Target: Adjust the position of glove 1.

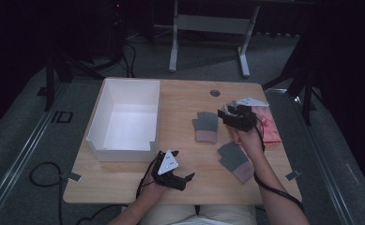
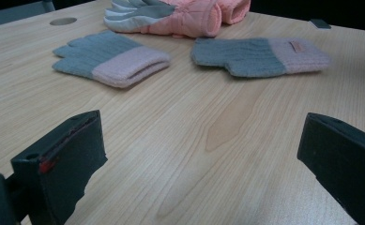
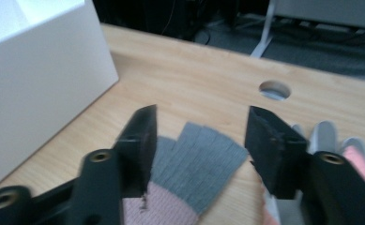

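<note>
Just below right hand-held gripper (image 3: 199, 154), grey glove (image 3: 203, 164)

Our count, taken from the white bin (image 1: 124, 119)

Right of the bin we count two grey knit gloves with pink cuffs (image 1: 205, 126) (image 1: 236, 161), two pink padded gloves (image 1: 267, 124) heaped beyond them, and one cable hole (image 1: 215, 93).
</note>
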